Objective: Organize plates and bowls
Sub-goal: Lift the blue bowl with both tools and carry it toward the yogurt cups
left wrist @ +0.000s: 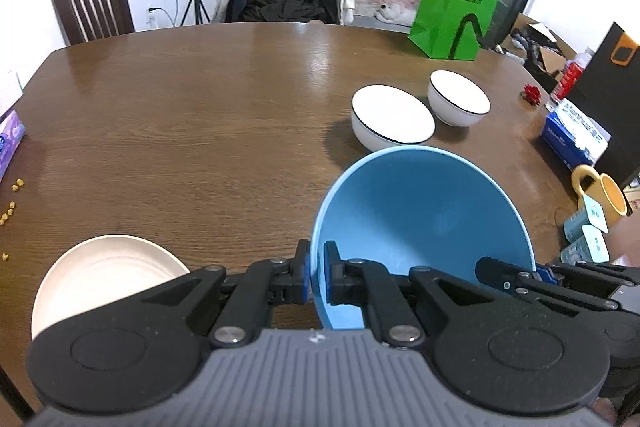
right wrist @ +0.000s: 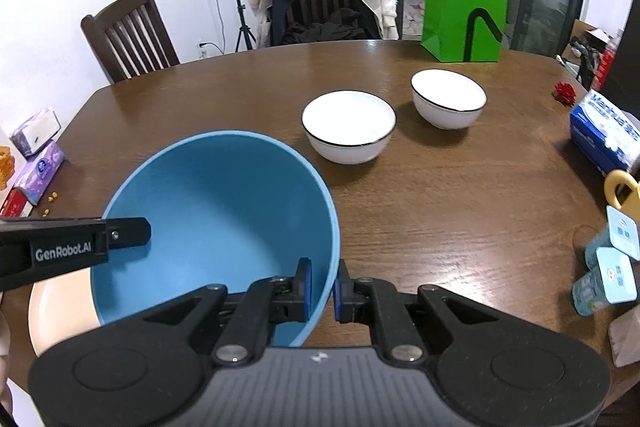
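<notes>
A big, smooth, round blue bowl [left wrist: 424,227] hangs tilted over the shiny wood table [left wrist: 200,107]. The left gripper [left wrist: 316,277] and right gripper [right wrist: 323,285] each pinch its thin rim tight. A flat cream plate [left wrist: 104,275] lies just beside it.

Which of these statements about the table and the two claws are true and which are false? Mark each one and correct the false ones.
1. Both claws grip the rim of the blue bowl. True: the left claw and the right claw each pinch its rim.
2. Three white bowls stand on the table. False: there are two, a nearer white bowl and a farther white bowl.
3. The two white bowls are stacked. False: they stand side by side, apart.
4. A green bag stands upright at the far edge of the table. True.
5. A cream plate lies near the blue bowl. True.
</notes>
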Tool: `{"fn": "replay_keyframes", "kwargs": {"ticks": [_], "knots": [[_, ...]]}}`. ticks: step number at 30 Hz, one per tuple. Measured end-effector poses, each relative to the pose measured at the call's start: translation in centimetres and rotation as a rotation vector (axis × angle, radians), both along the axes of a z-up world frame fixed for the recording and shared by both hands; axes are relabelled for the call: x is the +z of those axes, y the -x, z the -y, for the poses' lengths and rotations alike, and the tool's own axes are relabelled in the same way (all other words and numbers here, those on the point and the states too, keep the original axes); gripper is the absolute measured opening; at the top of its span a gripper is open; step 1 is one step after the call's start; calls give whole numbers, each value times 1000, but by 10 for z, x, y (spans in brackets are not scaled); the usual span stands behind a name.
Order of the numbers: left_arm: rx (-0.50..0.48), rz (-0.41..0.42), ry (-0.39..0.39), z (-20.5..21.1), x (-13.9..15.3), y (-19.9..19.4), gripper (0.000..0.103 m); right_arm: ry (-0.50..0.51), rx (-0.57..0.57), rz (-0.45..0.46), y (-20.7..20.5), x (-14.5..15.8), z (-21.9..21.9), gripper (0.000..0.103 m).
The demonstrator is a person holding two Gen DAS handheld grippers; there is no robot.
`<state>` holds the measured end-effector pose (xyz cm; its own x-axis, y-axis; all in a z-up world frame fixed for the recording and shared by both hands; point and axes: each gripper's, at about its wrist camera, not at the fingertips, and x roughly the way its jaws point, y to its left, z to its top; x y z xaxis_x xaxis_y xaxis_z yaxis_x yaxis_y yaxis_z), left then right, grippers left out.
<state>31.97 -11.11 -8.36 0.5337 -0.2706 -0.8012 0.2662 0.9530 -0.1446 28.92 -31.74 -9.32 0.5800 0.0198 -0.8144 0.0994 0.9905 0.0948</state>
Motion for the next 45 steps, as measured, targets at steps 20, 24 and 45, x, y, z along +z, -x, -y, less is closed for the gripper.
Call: {"fn": "replay_keyframes", "kwargs": {"ticks": [20, 24, 45], "knots": [[-113, -40, -14, 46, -19, 9, 7, 3, -98, -28, 28, -14, 39, 10], [-135, -52, -20, 55, -25, 8, 7, 5, -113, -39, 30, -18, 45, 10], [-295, -123, -80, 115, -66, 12, 7, 8, -222, -118, 49, -54, 93, 10]]}}
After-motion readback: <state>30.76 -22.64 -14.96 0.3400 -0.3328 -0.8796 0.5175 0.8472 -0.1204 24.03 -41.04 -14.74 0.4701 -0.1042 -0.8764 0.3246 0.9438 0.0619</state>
